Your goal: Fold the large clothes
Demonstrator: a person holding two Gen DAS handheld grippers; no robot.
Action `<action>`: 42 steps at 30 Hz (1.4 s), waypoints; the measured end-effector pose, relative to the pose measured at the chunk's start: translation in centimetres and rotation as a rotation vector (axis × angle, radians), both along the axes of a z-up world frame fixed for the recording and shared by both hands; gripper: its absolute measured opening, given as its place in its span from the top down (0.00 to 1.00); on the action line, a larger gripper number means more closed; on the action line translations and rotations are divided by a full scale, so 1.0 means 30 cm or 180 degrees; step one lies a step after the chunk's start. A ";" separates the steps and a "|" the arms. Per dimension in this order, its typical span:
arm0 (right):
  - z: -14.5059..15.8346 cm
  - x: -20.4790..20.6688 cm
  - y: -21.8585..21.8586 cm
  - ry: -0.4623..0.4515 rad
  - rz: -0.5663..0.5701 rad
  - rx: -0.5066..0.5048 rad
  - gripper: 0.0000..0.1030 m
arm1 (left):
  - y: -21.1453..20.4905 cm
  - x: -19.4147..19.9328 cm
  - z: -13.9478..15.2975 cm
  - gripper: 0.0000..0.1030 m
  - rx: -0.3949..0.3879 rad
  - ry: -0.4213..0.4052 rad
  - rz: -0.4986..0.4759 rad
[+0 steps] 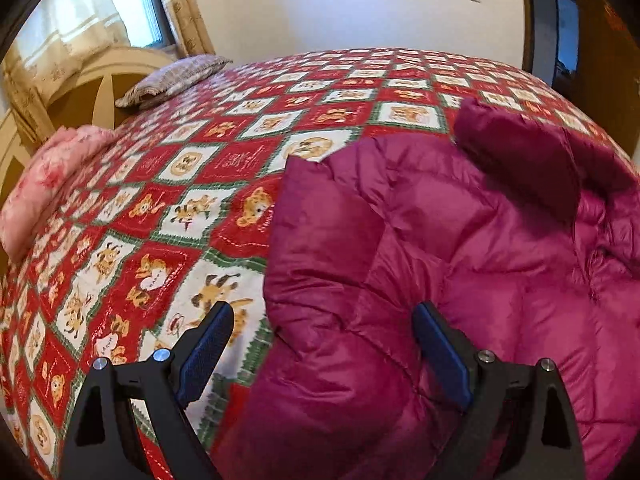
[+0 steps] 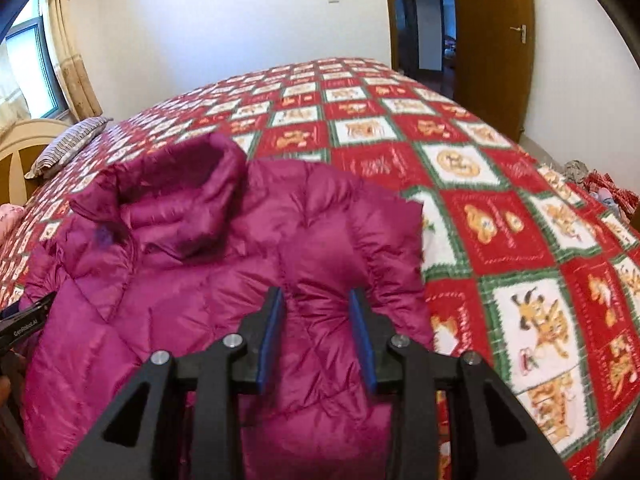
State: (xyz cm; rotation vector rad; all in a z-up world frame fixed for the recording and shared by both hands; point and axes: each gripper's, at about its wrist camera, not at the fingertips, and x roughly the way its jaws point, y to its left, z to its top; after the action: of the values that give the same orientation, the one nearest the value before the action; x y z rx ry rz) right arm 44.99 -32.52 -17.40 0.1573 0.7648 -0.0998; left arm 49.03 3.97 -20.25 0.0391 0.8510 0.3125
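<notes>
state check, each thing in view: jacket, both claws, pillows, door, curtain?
magenta puffer jacket: lying on the bed, sleeves folded in, hood up top
left claw: open, over the jacket's edge, holding nothing
right claw: part open, jacket fabric between its fingers, grip unclear
bedspread: spread flat
striped pillow: lying at the headboard
pink pillow: at the bed edge
door: open
curtain: drawn aside
</notes>
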 end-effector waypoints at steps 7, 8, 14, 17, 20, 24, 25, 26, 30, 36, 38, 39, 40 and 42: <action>-0.034 0.001 -0.011 0.0006 0.0000 0.0074 0.63 | -0.014 0.008 -0.015 0.11 0.0067 -0.0004 -0.0023; -0.035 0.000 -0.005 0.0006 0.0001 0.0068 0.63 | -0.018 0.009 -0.016 0.11 0.0088 -0.0003 -0.0027; -0.042 0.004 -0.005 0.0012 0.0004 0.0061 0.63 | -0.030 0.012 -0.022 0.11 0.0163 -0.0002 -0.0039; -0.044 0.007 0.001 0.0024 0.0004 0.0040 0.63 | -0.031 0.011 -0.022 0.11 0.0162 -0.0003 -0.0040; -0.045 0.008 0.008 0.0038 0.0004 -0.0007 0.63 | -0.033 0.012 -0.023 0.11 0.0171 0.0001 -0.0041; -0.044 0.009 0.009 0.0051 0.0011 -0.0007 0.63 | -0.037 0.019 -0.024 0.11 0.0190 0.0028 -0.0052; -0.043 0.011 0.011 0.0066 0.0019 -0.0018 0.62 | -0.036 0.022 -0.025 0.11 0.0180 0.0038 -0.0054; -0.042 0.015 0.015 0.0085 0.0035 -0.0053 0.62 | -0.035 0.023 -0.026 0.11 0.0172 0.0046 -0.0058; -0.043 0.018 0.025 0.0101 0.0042 -0.0136 0.62 | -0.036 0.025 -0.027 0.11 0.0179 0.0048 -0.0062; -0.045 0.020 0.029 0.0109 0.0030 -0.0200 0.62 | -0.042 0.027 -0.030 0.11 0.0235 0.0046 -0.0074; -0.045 0.019 0.038 0.0112 0.0023 -0.0234 0.62 | -0.045 0.025 -0.031 0.11 0.0253 0.0040 -0.0075; -0.045 0.019 0.040 0.0111 0.0020 -0.0249 0.62 | -0.047 0.024 -0.032 0.11 0.0264 0.0038 -0.0078; -0.046 0.020 0.041 0.0111 0.0018 -0.0255 0.62 | -0.050 0.023 -0.032 0.11 0.0278 0.0040 -0.0080; -0.046 0.022 0.044 0.0116 0.0017 -0.0261 0.62 | -0.052 0.024 -0.032 0.11 0.0294 0.0050 -0.0083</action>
State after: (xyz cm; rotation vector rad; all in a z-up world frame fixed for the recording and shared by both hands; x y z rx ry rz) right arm 45.64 -31.22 -18.79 0.0757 0.7961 -0.1289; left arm 49.74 2.40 -21.22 0.1388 0.8507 0.3274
